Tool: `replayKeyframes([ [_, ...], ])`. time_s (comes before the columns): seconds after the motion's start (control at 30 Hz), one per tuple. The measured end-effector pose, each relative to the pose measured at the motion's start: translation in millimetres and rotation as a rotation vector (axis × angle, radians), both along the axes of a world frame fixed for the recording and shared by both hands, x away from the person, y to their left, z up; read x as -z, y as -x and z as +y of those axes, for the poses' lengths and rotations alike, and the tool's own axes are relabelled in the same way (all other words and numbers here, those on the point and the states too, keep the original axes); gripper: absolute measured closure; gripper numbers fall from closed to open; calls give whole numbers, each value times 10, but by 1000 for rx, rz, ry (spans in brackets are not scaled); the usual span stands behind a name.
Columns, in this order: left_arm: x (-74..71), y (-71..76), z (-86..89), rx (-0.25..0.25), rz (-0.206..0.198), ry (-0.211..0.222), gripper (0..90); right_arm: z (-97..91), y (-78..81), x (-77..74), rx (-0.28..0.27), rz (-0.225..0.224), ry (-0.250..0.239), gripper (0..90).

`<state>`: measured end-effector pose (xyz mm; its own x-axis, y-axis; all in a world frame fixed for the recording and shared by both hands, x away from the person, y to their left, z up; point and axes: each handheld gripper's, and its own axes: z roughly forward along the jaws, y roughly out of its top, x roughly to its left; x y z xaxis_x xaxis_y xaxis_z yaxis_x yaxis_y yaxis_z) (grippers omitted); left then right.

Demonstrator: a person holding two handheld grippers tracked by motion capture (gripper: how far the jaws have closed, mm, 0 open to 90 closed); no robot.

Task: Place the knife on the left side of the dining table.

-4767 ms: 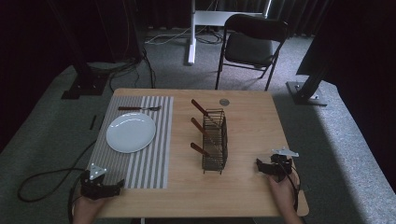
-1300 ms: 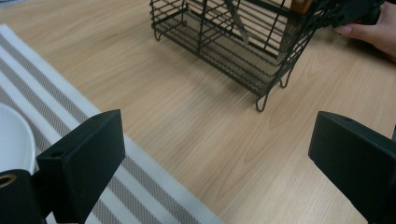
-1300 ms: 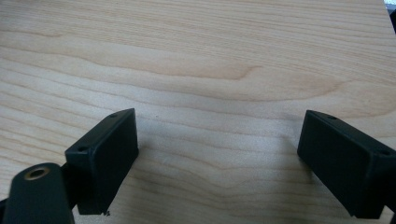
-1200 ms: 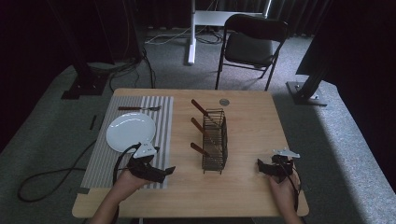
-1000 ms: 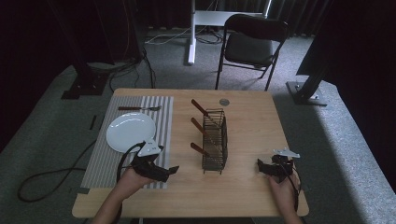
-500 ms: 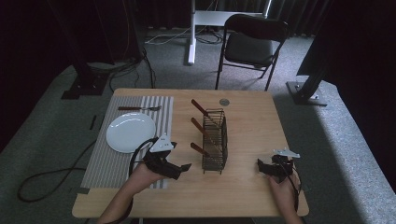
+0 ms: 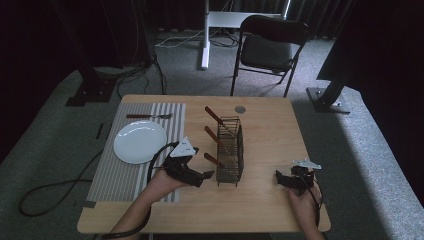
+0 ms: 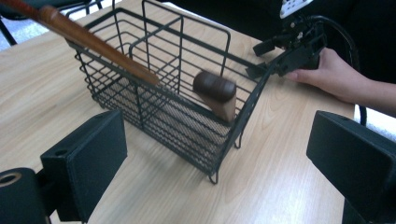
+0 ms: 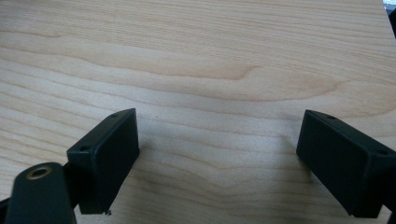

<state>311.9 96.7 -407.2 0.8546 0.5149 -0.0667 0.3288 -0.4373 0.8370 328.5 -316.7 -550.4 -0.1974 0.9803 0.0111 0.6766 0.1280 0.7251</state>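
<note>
A wooden desk (image 7: 260,200) carries a black wire basket (image 7: 231,150) near its middle, long side running from the near edge toward the far edge. Three wooden handles (image 7: 213,160) stick out of the basket's left side, tilted up and leftward. In the left gripper view the nearest handle's rounded end (image 8: 215,91) pokes out through the wire, and a longer one (image 8: 88,37) slants across the top rim.

The left gripper (image 7: 205,176) sits just left of the basket's near end, its jaws spread wide with nothing between them, pointed at the basket and the nearest handle. The left hand (image 7: 162,182) holds it above the desk.

The right gripper (image 7: 280,178) rests near the desk's near right corner, well apart from the basket, held by the right hand (image 7: 300,197). Its jaws are also wide apart over bare wood.

A striped mat (image 7: 115,175) covers the left part of the desk. On it lie a white plate (image 7: 140,142) and, toward the far edge, a fork (image 7: 149,116). A small round disc (image 7: 240,109) lies near the far edge.
</note>
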Motion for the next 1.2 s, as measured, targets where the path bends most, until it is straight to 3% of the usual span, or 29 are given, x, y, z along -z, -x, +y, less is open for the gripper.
replayKeyframes([
  [0.17,-43,-47,-62,-5,38,73,219,0,0,0,0,0,1,124],
  [0.37,-70,-9,-107,-8,36,68,431,0,0,0,0,0,0,124],
  [0.57,-11,-33,-95,-8,71,67,489,0,0,0,0,0,1,124],
  [0.8,9,-46,-91,-3,78,79,600,0,0,0,0,0,0,124],
  [0.83,8,-56,-79,-20,82,84,600,0,0,0,0,0,0,124],
  [1.0,8,-84,-56,-26,121,106,718,0,0,0,0,0,0,124],
  [1.2,0,-102,-65,-9,137,125,745,0,0,0,0,0,0,124],
])
